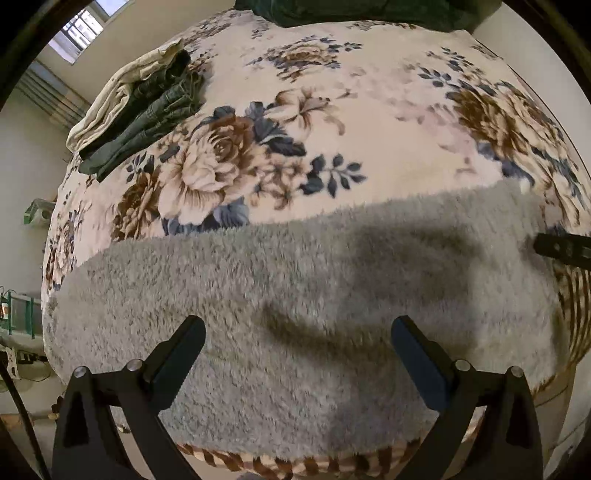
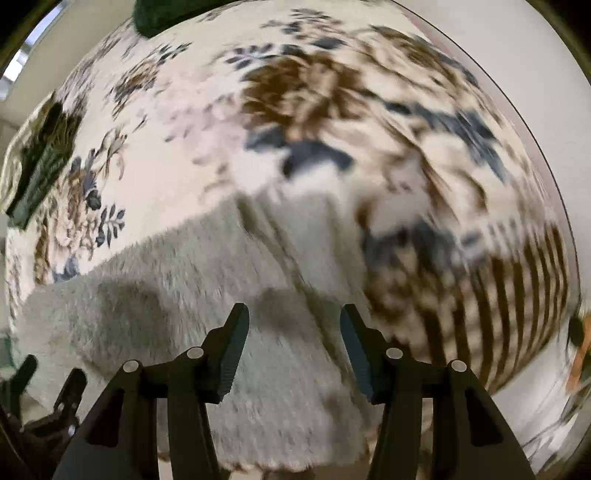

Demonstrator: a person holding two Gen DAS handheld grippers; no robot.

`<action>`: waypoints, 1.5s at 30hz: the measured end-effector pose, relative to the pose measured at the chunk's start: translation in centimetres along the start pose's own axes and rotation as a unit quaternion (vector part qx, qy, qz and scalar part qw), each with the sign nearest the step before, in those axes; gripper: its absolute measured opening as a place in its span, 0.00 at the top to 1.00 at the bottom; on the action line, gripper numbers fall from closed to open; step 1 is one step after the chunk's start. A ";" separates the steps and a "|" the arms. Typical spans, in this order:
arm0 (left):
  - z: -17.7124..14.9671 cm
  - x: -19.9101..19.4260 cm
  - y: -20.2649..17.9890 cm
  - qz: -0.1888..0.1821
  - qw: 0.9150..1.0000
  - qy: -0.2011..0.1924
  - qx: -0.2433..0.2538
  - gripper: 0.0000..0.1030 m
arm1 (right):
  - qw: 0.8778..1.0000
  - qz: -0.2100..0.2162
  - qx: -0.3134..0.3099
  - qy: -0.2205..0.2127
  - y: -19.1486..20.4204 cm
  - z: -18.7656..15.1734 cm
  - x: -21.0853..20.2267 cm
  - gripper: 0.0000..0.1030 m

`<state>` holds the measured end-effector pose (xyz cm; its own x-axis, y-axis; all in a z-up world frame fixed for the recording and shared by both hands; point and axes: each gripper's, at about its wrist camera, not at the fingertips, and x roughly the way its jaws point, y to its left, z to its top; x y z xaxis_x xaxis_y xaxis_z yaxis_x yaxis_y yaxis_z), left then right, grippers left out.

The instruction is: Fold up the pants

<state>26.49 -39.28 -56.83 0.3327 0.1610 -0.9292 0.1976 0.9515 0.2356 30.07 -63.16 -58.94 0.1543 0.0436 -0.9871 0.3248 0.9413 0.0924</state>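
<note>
Left wrist view: The left gripper [image 1: 298,341] points steeply down over the bed. Its fingers [image 1: 177,354] stand wide apart with nothing between them. Below them lie the grey fleece pants [image 1: 295,280], spread flat as a broad band along the near edge of the floral blanket [image 1: 369,118], reaching from the left edge toward the right edge. A stack of folded garments [image 1: 136,114], dark green on top of beige, sits near the far left corner of the bed. A dark green cloth [image 1: 351,13] lies at the far edge. One tip of the right gripper [image 1: 561,249] shows at the right, over the end of the pants.

Right wrist view: The picture is motion-blurred. The right gripper [image 2: 294,343] points straight down; its fingers [image 2: 231,350] are partly apart and clamp nothing. The grey fleece pants [image 2: 184,288] lie beneath them on the floral blanket [image 2: 184,147]. The left gripper [image 2: 44,384] appears at the lower left corner.
</note>
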 end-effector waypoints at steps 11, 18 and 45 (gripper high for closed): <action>1.1 1.0 1.2 -0.004 1.000 0.007 -0.017 0.00 | 0.999 -0.018 0.001 -0.040 -0.2 1.2 0.7 0.92; 0.8 1.9 1.8 -0.012 0.999 0.018 -0.028 0.00 | 0.997 0.016 0.062 -0.031 -3.3 2.2 0.6 0.92; -1.1 2.1 2.2 -0.050 0.998 0.039 -0.026 0.00 | 0.986 0.064 0.123 0.087 -7.7 -10.6 -0.7 0.74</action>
<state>26.61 -36.54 -58.57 0.2406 0.0823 -0.9671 0.1772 0.9759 0.1271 17.53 -66.92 -60.38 0.0532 0.2342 -0.9707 0.5338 0.8149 0.2259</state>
